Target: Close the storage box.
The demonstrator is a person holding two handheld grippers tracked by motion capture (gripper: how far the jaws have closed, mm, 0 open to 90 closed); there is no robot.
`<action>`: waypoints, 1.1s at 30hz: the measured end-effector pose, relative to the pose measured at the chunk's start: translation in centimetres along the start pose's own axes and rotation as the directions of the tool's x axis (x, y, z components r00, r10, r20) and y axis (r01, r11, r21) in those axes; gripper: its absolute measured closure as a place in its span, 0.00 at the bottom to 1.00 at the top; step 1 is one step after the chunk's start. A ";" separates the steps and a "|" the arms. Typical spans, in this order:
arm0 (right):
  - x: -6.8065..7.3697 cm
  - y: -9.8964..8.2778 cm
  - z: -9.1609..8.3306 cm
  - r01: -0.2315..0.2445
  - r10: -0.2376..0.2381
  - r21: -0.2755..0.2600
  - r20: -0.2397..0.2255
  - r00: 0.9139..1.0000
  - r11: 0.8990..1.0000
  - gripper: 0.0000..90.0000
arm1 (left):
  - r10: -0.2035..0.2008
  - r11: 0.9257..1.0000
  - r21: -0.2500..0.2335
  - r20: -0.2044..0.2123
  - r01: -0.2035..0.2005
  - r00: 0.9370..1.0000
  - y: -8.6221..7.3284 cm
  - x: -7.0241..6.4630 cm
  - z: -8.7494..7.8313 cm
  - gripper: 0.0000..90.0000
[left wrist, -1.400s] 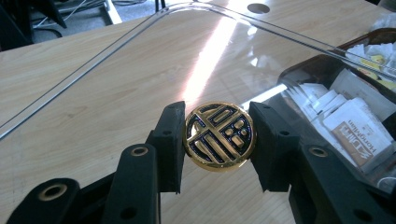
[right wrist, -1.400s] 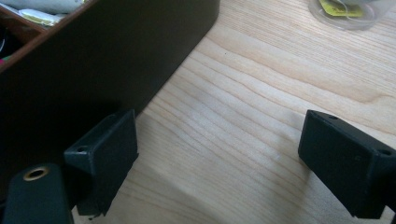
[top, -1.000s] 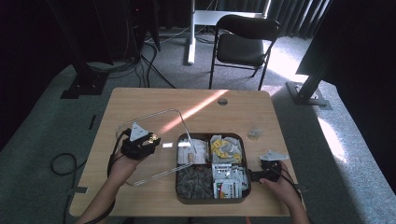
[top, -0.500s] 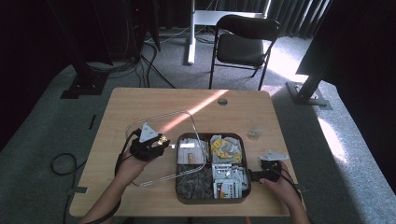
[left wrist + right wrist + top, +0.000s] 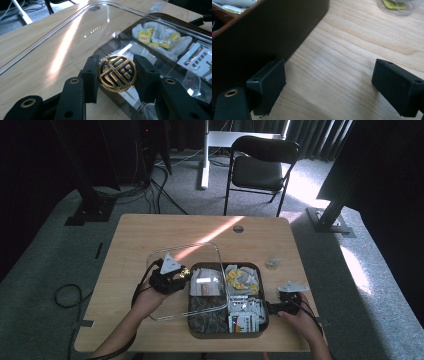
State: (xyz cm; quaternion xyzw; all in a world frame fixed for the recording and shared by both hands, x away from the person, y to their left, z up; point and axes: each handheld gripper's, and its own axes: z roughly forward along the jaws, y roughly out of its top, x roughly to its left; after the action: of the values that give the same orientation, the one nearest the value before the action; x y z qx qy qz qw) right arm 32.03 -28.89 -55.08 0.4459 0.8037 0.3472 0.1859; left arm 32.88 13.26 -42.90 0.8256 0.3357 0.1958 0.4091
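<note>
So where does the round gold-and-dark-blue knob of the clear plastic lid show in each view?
High view: knob left of centre, at the left gripper's tip.
Left gripper view: knob at centre, clamped between the jaws.
Right gripper view: not in it.
Shared landmark: the dark compartment box.

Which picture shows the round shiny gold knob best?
The left gripper view: the round gold-and-dark-blue knob sits large and sharp, clamped between the left tool's black jaws. The high view shows it as a tiny gold glint.

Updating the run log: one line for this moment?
left claw: shut on lid knob | clear lid: partly over tray | right claw: open
</note>
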 end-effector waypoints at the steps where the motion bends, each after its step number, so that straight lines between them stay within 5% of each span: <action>1: 0.0 0.0 0.0 0.000 0.000 0.000 0.000 1.000 1.000 0.13 | 0.005 1.000 0.002 0.002 -0.005 1.000 0.1 -0.1 0.1 0.65; 16: 0.0 0.0 0.0 0.000 0.000 -0.001 0.000 1.000 1.000 0.13 | 0.046 0.999 -0.011 0.059 -0.046 0.997 1.5 -2.7 1.6 0.65; 33: 0.0 0.0 0.0 -0.003 0.003 -0.003 -0.003 1.000 1.000 0.13 | 0.088 0.996 0.014 0.133 -0.091 0.987 2.1 -5.3 4.1 0.65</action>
State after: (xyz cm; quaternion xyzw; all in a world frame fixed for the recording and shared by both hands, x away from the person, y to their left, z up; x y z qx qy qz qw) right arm 32.04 -28.93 -55.07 0.4464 0.8028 0.3494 0.1848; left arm 32.43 6.38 -43.88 0.8551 0.2724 0.1554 0.4128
